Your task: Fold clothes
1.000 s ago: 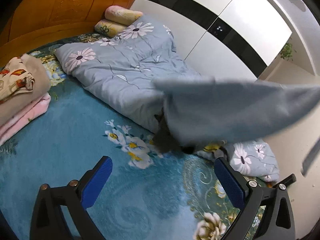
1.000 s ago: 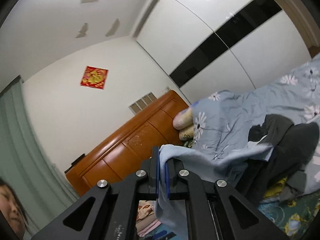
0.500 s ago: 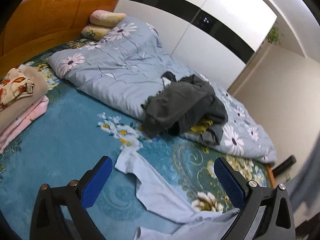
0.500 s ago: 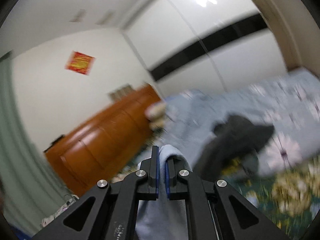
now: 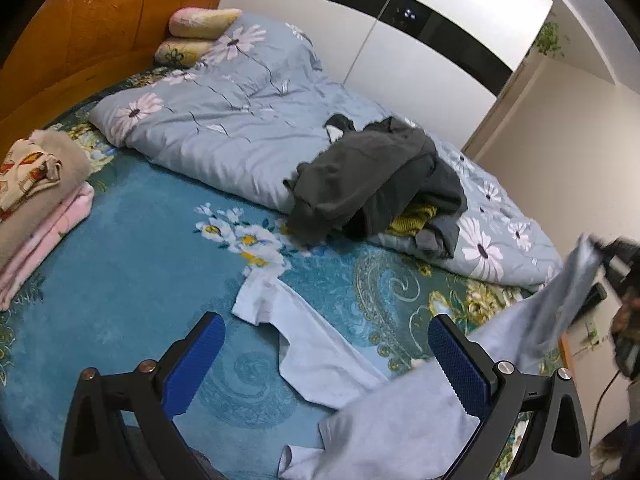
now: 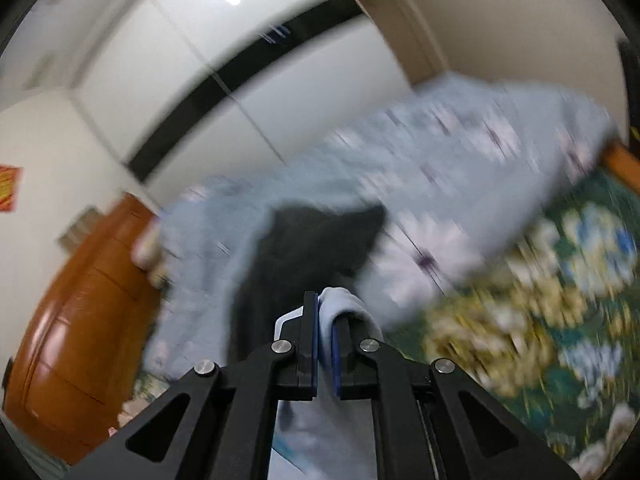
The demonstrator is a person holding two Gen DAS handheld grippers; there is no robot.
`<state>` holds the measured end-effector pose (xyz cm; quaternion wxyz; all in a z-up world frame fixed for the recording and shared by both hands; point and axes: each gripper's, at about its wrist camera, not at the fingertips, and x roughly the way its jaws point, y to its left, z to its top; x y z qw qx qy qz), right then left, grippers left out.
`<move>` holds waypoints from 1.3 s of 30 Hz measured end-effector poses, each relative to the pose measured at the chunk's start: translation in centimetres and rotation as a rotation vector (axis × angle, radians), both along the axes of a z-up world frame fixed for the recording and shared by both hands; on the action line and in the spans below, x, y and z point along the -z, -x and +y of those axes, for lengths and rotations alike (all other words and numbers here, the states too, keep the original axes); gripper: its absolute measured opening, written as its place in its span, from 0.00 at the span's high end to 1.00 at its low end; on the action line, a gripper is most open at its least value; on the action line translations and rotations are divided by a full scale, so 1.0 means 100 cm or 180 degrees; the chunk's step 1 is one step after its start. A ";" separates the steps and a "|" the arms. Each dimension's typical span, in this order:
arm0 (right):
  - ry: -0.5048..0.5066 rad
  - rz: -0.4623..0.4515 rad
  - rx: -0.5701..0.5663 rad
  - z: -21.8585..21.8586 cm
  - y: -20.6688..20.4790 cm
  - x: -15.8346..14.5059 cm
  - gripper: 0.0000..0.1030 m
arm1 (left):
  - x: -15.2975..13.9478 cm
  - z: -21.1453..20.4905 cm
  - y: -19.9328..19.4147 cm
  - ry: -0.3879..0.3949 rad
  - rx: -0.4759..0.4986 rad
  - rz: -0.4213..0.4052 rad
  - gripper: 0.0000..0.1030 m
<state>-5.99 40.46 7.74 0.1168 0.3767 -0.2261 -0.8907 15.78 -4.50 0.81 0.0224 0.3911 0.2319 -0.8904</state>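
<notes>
A pale blue garment (image 5: pixel 320 344) lies partly spread on the teal floral bedspread (image 5: pixel 120 264), one end lifted toward the right edge of the left wrist view. My left gripper (image 5: pixel 324 344) hangs open above the cloth, nothing between its blue pads. My right gripper (image 6: pixel 326 320) is shut on a fold of the pale blue garment (image 6: pixel 340 308), which hangs down between its fingers; the right wrist view is motion-blurred. In the left wrist view my right gripper (image 5: pixel 612 252) shows dimly at the far right, holding the raised cloth end.
A heap of dark grey clothes (image 5: pixel 372 184) with something yellow under it lies on the grey floral duvet (image 5: pixel 224 120). Folded beige and pink items (image 5: pixel 36 200) are stacked at the left. Pillows (image 5: pixel 200 28) and an orange wooden headboard (image 5: pixel 92 20) stand behind.
The pale blue garment, stretched in the air a second ago, has come down onto the bedspread. My right gripper has swung right and downward with its end. The left gripper stayed open.
</notes>
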 end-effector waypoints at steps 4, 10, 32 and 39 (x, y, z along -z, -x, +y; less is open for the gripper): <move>-0.0176 -0.0619 0.0168 0.024 0.000 0.081 0.93 | 0.015 0.017 0.010 0.0061 0.0143 -0.0163 0.00; -0.0303 -0.0790 0.0087 0.051 -0.026 0.114 0.81 | 0.038 0.063 0.022 0.0199 0.0552 -0.0385 0.00; -0.0826 -0.1442 -0.0878 0.062 -0.062 0.144 0.39 | 0.086 0.270 -0.006 0.1397 0.2280 -0.0614 0.00; -0.0649 -0.1527 -0.0691 0.099 -0.076 0.141 0.39 | 0.105 0.290 -0.009 0.1570 0.2456 -0.0789 0.00</move>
